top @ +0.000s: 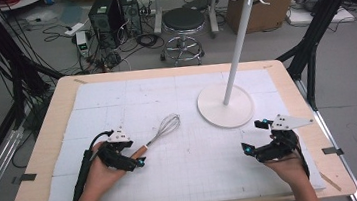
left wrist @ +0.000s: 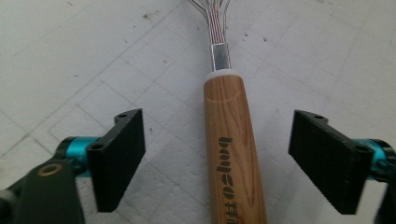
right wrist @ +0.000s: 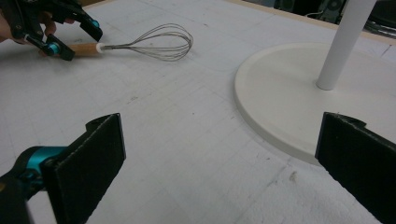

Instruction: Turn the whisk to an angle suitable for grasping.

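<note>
Wooden table (top: 57, 113) under white mat (top: 116, 102); whisk (top: 162, 130), stand (top: 225, 106) atop

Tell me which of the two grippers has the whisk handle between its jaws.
The left gripper: its open jaws straddle the whisk's wooden handle without touching. The right gripper is also open, near the white stand, with bare mat between its jaws.

High overhead; gripper views low, sharing whisk (left wrist: 232, 140).
</note>
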